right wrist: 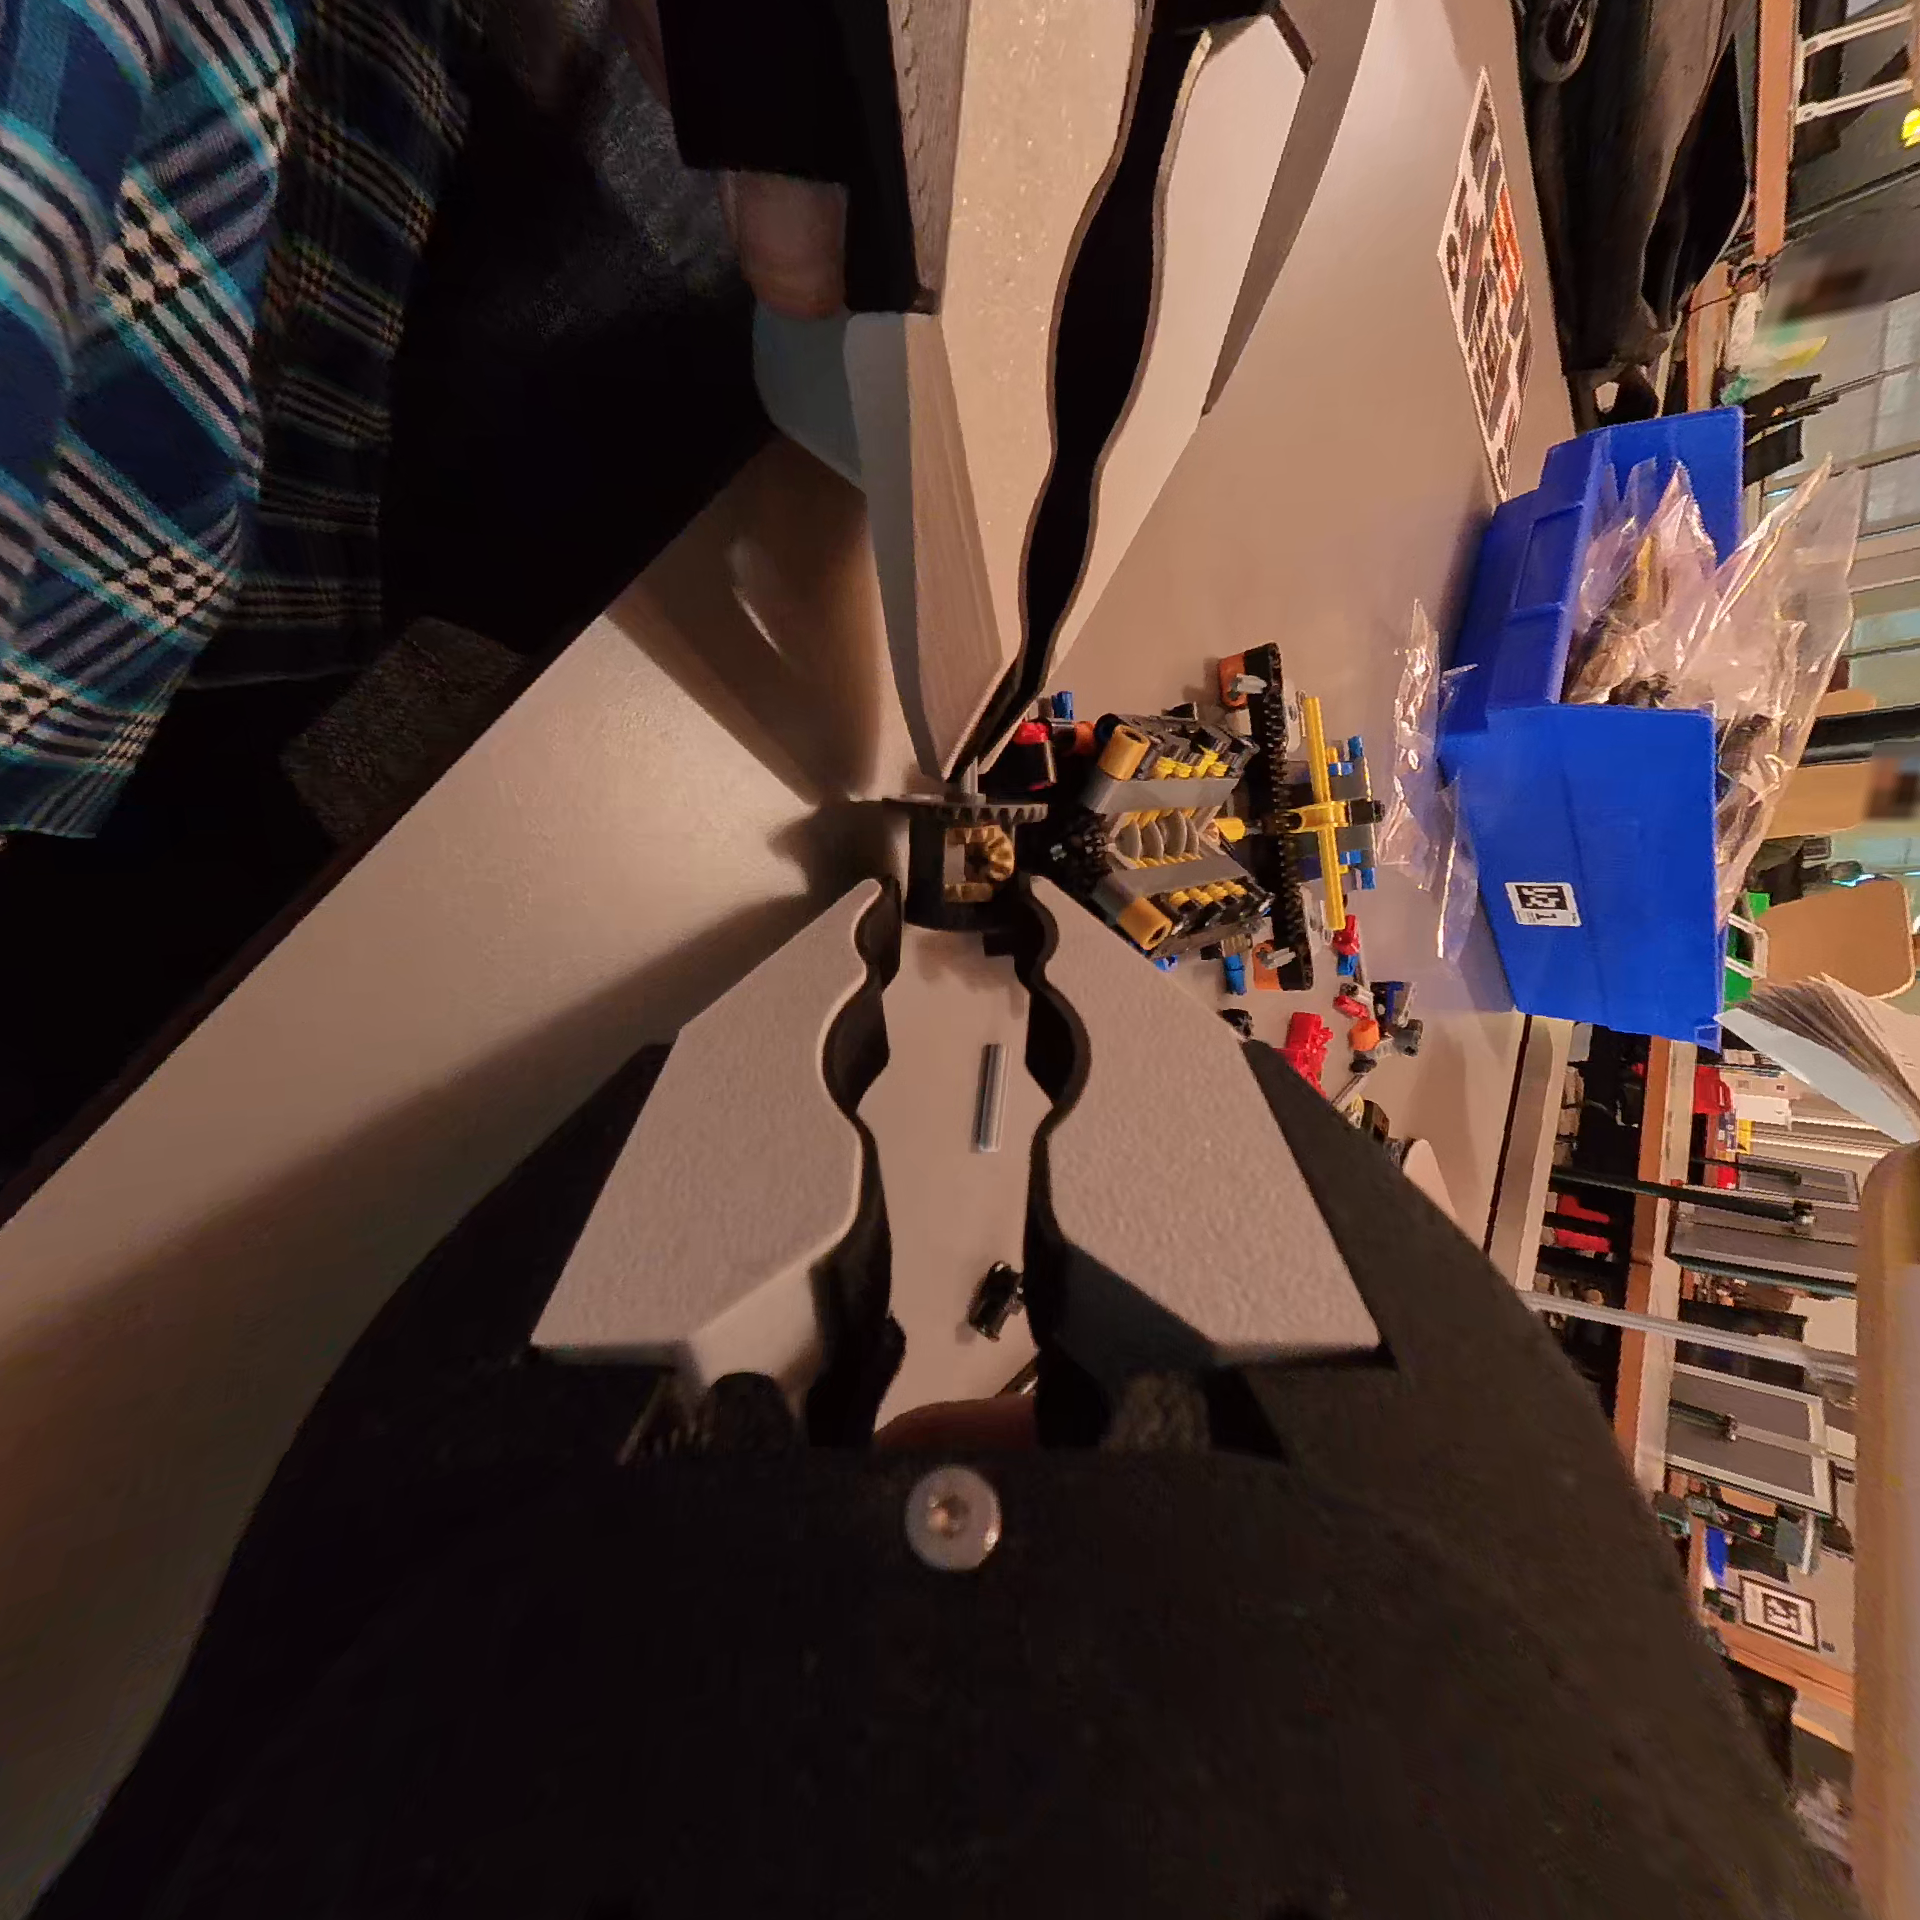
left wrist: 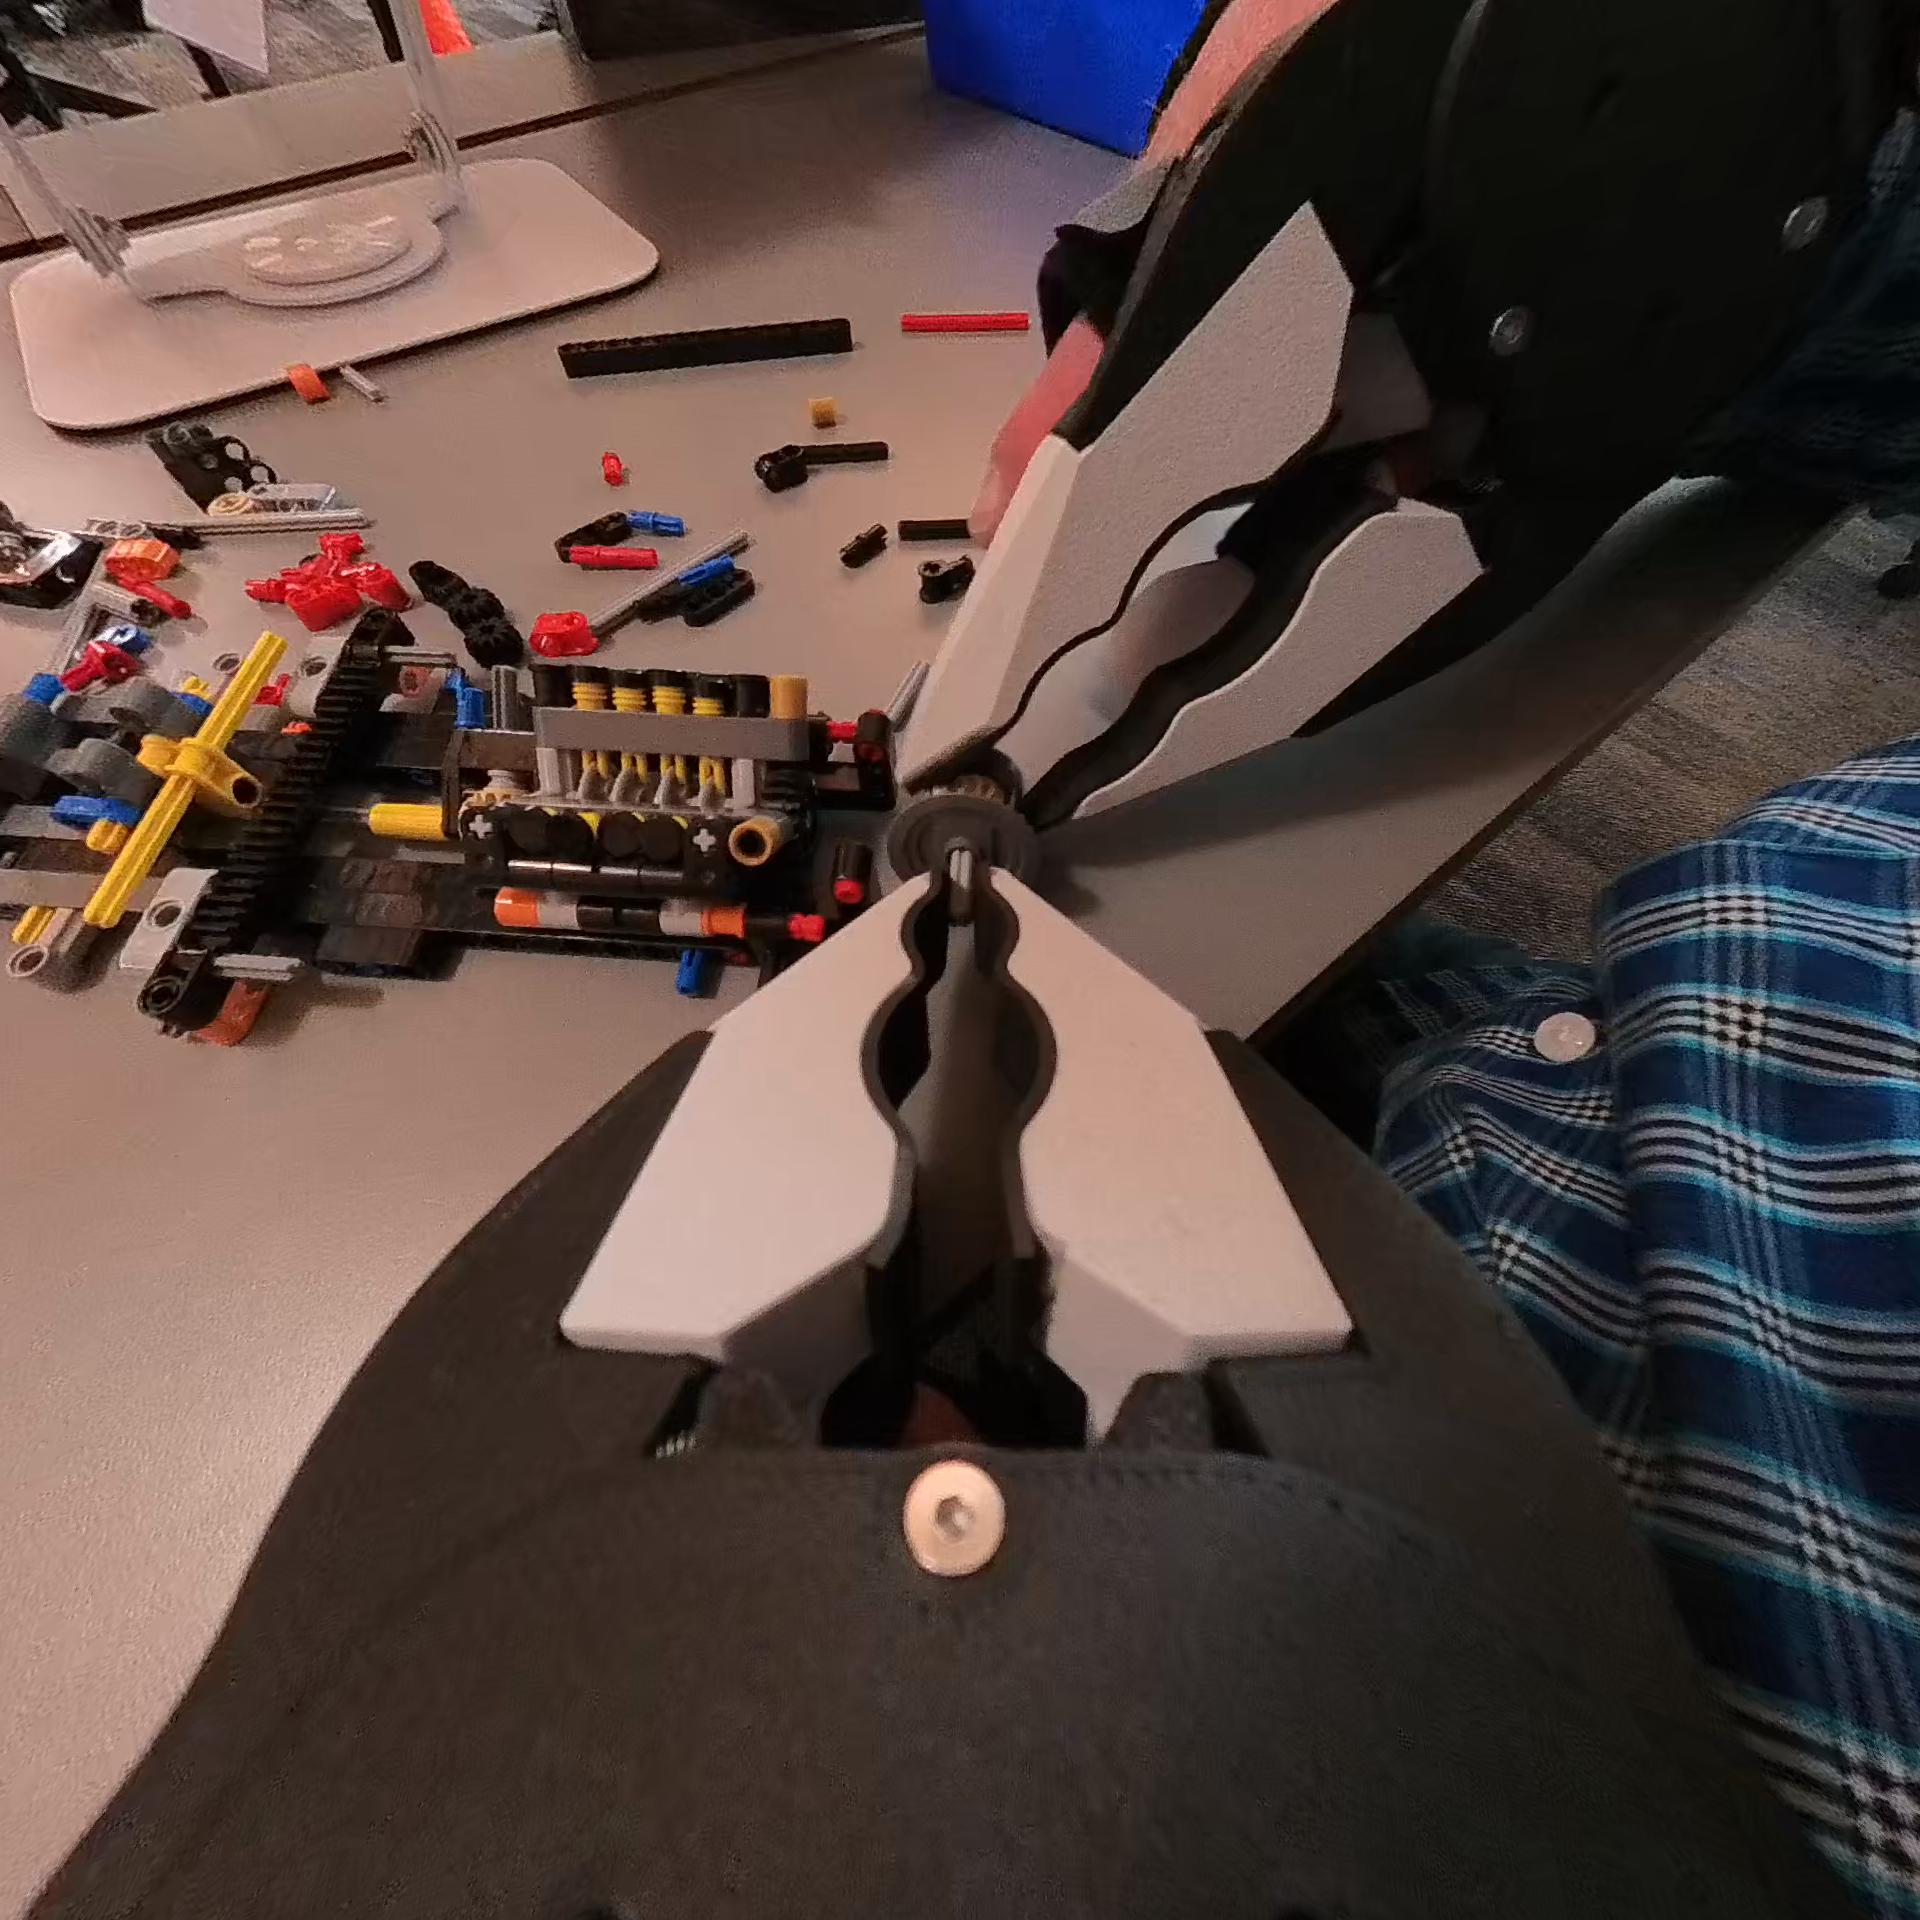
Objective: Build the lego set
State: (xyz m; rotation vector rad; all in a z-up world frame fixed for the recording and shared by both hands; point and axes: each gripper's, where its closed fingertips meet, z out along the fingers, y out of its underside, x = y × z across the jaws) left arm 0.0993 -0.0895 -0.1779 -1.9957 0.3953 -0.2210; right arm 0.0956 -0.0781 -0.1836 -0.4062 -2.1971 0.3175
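Observation:
My left gripper (left wrist: 961,902) is shut on a short grey axle (left wrist: 964,868) that sticks out of a dark round gear assembly (left wrist: 961,831). My right gripper (right wrist: 956,920) is shut on that assembly's black housing with a tan gear (right wrist: 977,860) inside. It reaches in from the upper right in the left wrist view (left wrist: 982,774). In the right wrist view the left gripper (right wrist: 958,771) comes down from above onto the axle. The long partly built lego chassis (left wrist: 623,821) with yellow pistons lies on the table just left of the assembly, and also shows in the right wrist view (right wrist: 1174,831).
Several loose red, black and blue pieces (left wrist: 644,551) lie behind the chassis. A grey axle (right wrist: 989,1096) and a black pin (right wrist: 997,1294) lie under my right gripper. A blue bin (right wrist: 1590,831) holds plastic bags (right wrist: 1745,582). A clear stand (left wrist: 312,249) stands far left. The table edge (left wrist: 1455,862) is close.

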